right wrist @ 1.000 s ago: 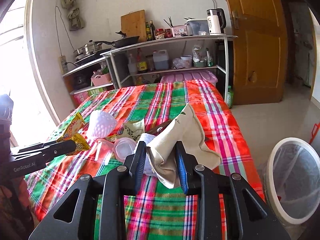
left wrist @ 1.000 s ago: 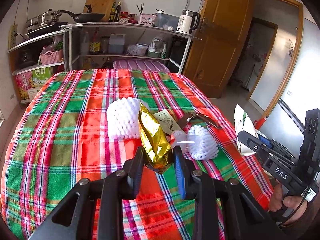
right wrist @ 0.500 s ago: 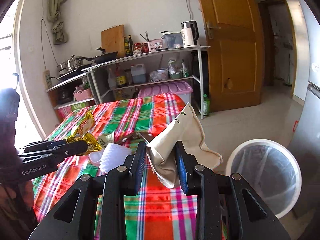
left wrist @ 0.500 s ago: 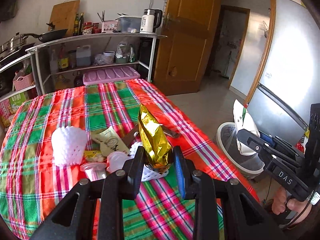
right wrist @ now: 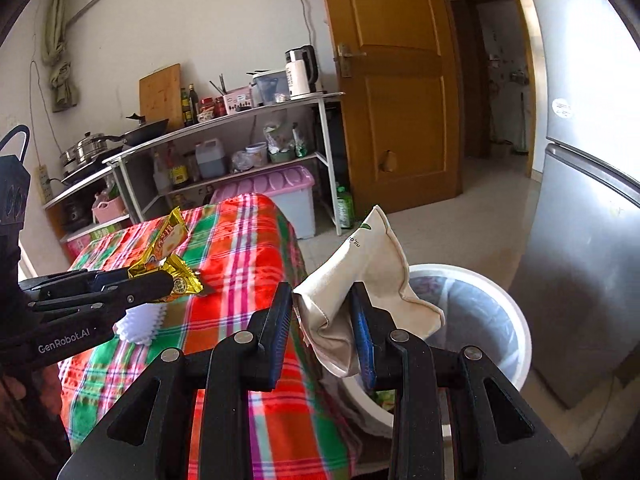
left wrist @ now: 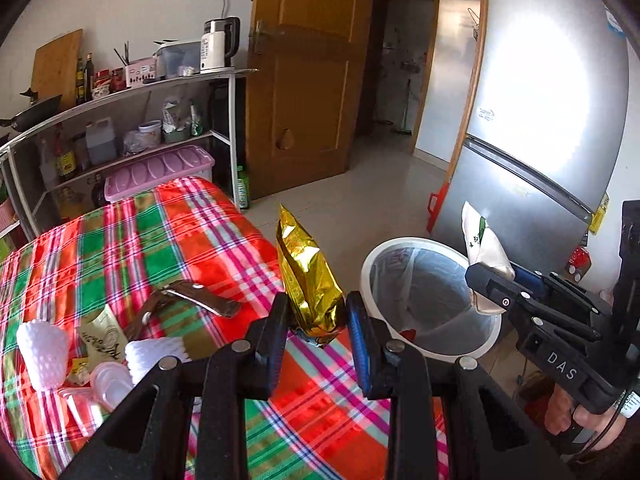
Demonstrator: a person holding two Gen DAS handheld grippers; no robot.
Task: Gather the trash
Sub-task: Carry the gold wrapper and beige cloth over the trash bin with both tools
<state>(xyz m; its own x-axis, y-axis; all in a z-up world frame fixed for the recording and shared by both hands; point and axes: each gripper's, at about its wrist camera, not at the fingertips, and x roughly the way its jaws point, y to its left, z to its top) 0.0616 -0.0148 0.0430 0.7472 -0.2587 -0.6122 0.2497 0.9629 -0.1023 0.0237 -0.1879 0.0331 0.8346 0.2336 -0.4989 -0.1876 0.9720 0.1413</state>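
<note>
Carrying one piece of trash in each gripper, the person is bringing both toward the bin [left wrist: 430, 288] standing on the floor beside the table [left wrist: 168, 232]. The left gripper [left wrist: 314, 320] is pinching the lower end of a gold wrapper [left wrist: 306, 276], its jaws narrowed onto the foil, and is hanging above the table's edge, just short of the bin's rim. The right gripper [right wrist: 322, 320] is clamping a beige pouch [right wrist: 360, 280] near its bottom corner, and the pouch is sitting over the near rim of the bin.

The risks are looking modest but real. The wrapper is not over the opening, so letting go here would likely be dropping it onto the cloth or the floor. The pouch is wide and floppy and is being held at the rim side, so it could be catching on the rim or on the loose liner and tipping out. With both grippers converging on one opening, they could also be bumping each other.

Counting the trash: two pieces are in the air, and the table is holding two white foam nets [left wrist: 42, 352], one brown wrapper [left wrist: 200, 300], one printed sachet [left wrist: 102, 336] and some clear plastic cups [left wrist: 108, 384], their number being hard to tell. There is one bin.
</note>
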